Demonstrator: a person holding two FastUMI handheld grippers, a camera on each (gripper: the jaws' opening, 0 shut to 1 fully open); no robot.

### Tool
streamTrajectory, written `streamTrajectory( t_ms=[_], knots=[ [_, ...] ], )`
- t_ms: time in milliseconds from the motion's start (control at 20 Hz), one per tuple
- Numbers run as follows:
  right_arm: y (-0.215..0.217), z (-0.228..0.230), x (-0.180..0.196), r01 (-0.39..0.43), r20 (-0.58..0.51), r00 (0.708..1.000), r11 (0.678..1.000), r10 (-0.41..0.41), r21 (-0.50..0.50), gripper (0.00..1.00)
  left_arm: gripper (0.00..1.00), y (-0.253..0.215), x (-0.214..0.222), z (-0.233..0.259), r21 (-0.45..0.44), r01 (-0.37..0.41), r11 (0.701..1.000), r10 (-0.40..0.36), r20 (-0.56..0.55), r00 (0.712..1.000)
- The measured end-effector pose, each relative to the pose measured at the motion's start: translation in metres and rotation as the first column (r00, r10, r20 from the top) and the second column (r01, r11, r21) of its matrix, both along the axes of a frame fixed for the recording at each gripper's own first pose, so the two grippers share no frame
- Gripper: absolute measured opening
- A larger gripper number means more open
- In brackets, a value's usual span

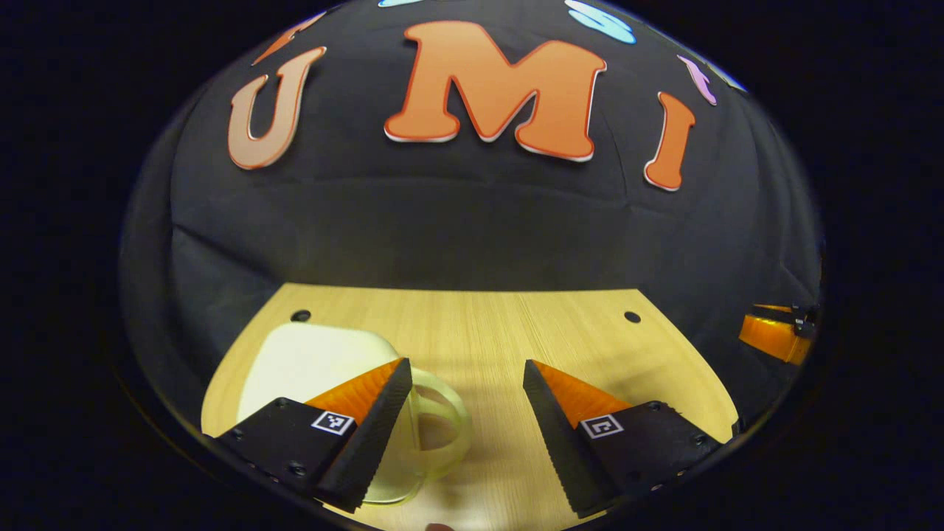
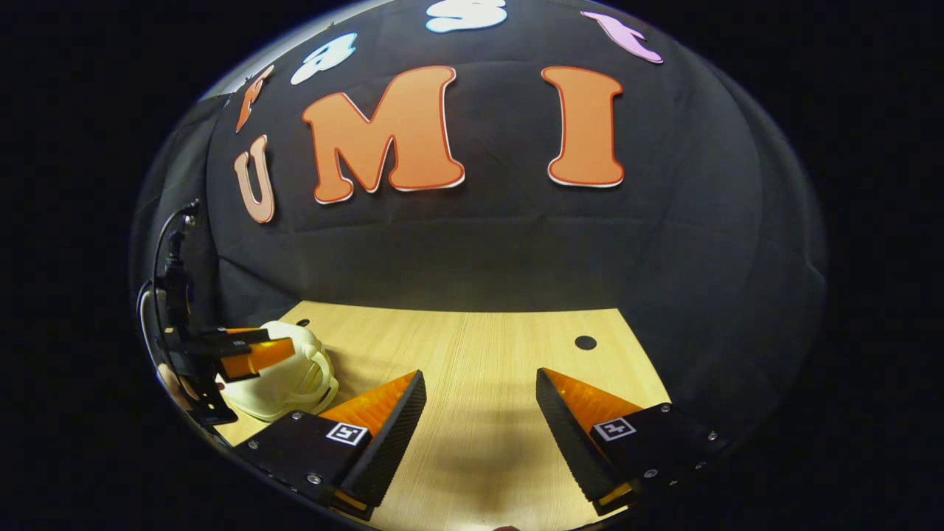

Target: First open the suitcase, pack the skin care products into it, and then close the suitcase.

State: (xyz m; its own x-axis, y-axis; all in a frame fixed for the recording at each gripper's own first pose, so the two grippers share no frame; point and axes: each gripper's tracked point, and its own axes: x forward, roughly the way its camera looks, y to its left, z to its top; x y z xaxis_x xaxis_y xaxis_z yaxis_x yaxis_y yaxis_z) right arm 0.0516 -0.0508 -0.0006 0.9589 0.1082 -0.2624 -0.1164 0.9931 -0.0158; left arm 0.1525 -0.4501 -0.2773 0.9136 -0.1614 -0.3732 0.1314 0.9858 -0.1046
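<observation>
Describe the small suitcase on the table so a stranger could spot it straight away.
Start at the wooden table in front of the black cloth wall. On the table's left side, seen from the right gripper view, lies the small suitcase, with the left gripper hovering at it. It is a cream-white, rounded hard shell with a pale translucent loop handle, the only object resting on the bare wood.

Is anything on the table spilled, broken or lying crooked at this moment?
Nothing stands out. The cream suitcase sits closed and flat on the wooden table, with no spill or damage visible. Both the left gripper and right gripper have open jaws.
</observation>
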Motion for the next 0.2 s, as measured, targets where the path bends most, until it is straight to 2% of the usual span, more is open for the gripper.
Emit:
streamTrajectory(
  t_ms=[50, 200],
  knots=[
    [0.002, 0.007, -0.003, 0.005, 0.024, 1.0, 1.0, -0.005, 0.0, 0.95, 0.95, 0.001, -0.004, 0.007, 0.011, -0.008, 1.0, 0.008, 0.035, 0.999],
    [0.009, 0.027, -0.01, 0.028, 0.094, 0.995, 1.0, -0.027, -0.002, 0.95, 0.96, 0.019, -0.003, 0.034, 0.074, -0.04, 0.996, 0.03, 0.126, 0.992]
  ],
)
